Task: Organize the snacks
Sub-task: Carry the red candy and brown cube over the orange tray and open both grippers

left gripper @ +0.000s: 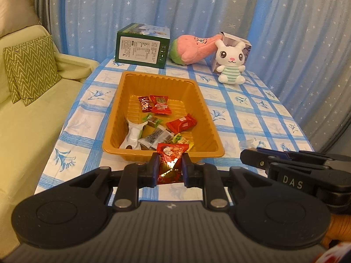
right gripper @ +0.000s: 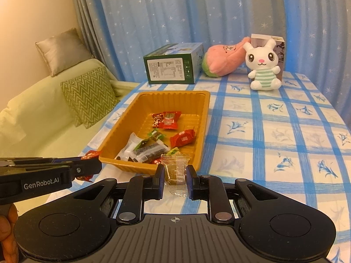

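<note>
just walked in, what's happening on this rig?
A person is sorting snacks into the orange tray on the checked tablecloth. The left gripper is shut on a red snack packet, and the right gripper is shut on a clear-wrapped candy. Both are held at the tray's near edge, not yet dropped in. Several wrapped snacks already lie in the tray.

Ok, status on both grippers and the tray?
Left gripper shut on red snack. Right gripper shut on clear snack. Both short of tray. Nothing blocking.
</note>
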{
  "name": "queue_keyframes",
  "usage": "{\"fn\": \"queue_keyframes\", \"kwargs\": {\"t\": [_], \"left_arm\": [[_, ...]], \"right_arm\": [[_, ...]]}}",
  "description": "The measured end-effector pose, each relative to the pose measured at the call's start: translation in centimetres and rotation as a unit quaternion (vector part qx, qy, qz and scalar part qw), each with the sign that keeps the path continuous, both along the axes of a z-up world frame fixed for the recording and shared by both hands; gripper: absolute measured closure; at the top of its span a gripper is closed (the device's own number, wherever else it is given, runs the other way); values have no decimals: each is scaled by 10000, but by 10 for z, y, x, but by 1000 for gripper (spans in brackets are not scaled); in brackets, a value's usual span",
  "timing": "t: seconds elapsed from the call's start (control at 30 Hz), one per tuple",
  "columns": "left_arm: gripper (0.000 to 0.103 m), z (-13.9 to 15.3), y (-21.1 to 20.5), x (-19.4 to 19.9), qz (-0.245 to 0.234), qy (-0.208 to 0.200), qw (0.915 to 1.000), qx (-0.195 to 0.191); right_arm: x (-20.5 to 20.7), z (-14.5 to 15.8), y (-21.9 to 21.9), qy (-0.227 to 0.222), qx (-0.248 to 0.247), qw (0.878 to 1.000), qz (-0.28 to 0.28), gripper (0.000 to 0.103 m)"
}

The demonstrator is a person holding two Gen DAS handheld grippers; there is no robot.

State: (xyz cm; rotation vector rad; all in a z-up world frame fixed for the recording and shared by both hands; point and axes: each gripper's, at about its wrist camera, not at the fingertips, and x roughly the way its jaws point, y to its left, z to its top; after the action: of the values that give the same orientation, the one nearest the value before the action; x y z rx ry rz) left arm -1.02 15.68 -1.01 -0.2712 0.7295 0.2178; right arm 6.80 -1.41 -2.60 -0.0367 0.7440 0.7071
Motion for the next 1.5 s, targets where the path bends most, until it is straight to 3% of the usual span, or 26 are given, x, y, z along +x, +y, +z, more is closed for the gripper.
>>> {"fn": "queue_keyframes", "kwargs": {"t": [1.07, 1.23, 1.27, 1.37, 1.5], "left_arm": [[84, -19, 72, 109, -31, 185, 9998, 99], [84, -26, 79, 121, -60, 232, 9997, -96], [83, -29, 80, 123, -56, 270, 9996, -106], [68, -33, 79, 124, -48, 305, 9995, -37], [63, -35, 79, 116, -51, 305, 9995, -44]], "right_arm": [[106, -17, 80, 279, 38, 9994, 182, 82], [115, -22, 82, 353, 69, 9993, 139, 82], [116, -23, 82, 374, 74, 9992, 133, 82], [117, -26, 81, 407, 74, 9991, 118, 82], [117, -30, 77, 456, 53, 9989, 89, 82]]}}
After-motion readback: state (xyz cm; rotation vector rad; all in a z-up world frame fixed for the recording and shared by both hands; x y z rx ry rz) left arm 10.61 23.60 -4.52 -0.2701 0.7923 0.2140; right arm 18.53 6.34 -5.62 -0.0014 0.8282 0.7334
